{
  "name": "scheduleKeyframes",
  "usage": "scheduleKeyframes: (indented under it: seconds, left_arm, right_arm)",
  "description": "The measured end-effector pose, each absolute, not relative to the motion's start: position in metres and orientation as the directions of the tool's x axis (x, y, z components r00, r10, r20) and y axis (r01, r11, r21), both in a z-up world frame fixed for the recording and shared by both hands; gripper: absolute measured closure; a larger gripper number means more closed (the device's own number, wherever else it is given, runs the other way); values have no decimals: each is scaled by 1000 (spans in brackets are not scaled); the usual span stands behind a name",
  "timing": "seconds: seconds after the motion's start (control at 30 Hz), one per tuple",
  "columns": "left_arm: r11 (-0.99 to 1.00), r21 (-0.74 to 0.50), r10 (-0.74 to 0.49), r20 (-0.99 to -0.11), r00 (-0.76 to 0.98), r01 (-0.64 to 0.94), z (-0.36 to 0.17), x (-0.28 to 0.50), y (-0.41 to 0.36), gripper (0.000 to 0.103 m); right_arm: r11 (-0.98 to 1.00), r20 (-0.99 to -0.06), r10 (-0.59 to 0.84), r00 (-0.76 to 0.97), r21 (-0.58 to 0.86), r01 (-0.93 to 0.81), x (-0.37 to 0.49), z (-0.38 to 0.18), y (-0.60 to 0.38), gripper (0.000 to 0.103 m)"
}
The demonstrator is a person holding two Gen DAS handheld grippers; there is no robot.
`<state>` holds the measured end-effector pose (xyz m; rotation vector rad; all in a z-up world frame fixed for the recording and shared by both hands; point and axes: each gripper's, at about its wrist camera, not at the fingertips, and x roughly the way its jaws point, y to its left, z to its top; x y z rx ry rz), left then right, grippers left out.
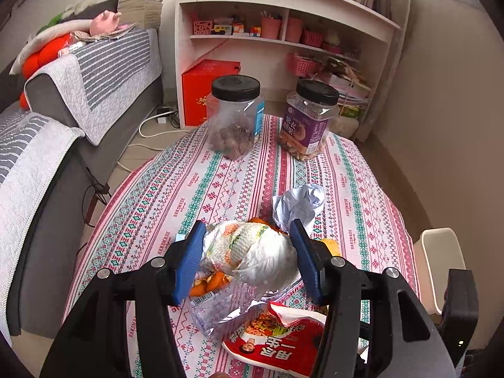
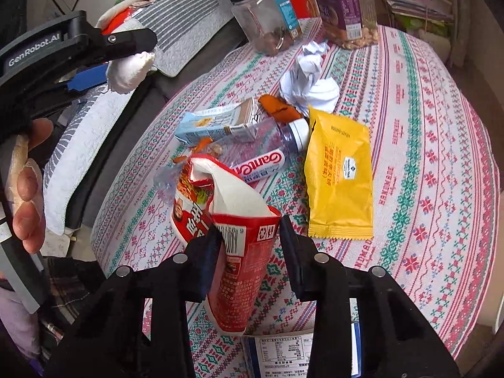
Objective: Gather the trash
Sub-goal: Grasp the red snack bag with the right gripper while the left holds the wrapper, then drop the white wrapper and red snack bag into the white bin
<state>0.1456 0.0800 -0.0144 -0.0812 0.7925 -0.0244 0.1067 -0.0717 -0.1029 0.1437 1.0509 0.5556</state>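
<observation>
the left claw (image 1: 247, 260) is clamped on a white wrapper (image 1: 252, 252), held above the counter (image 1: 176, 195). the right claw (image 2: 252, 252) is clamped on a red noodle bag (image 2: 242, 252) near the counter's near edge. beyond it lie a yellow packet (image 2: 340, 176), a bottle (image 2: 267, 151), a carton (image 2: 217, 123), peel (image 2: 277, 107) and crumpled paper (image 2: 308, 85). two jars (image 1: 236, 116) stand at the far edge.

Left wrist view faces along the bench (image 1: 220, 182) toward the shelf (image 1: 283, 9); right wrist view looks down closely. Both share the jars (image 1: 236, 116).
</observation>
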Motion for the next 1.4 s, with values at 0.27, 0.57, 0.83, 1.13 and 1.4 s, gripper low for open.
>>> scheduleKeyframes:
  seconds: [0.27,0.57,0.83,1.13,1.4]
  left_arm:
    - [998,-62,-45,-672,739,4,-6,141,74,48]
    - [999,-31,-49,-625,779,38,-1,133,58,48]
    - [997,-21,-74,-615,785,78,-3,130,38,48]
    - [991,5,-103,-609,786,133,-8,125,9,48]
    - [985,11,-130,-612,780,173,-12,121,-13,48]
  right_arm:
    - [879,-755,440,487,252,-404,100,-72,-80,69]
    - [938,-697,322,641,143,-316,101,-46,-116,69]
    - [979,-653,197,731,88,-185,101,-32,-163,69]
    - [997,-617,66,784,80,-21,91,-18,-221,69]
    - [986,-599,-95,795,56,160,78,-12,-277,69]
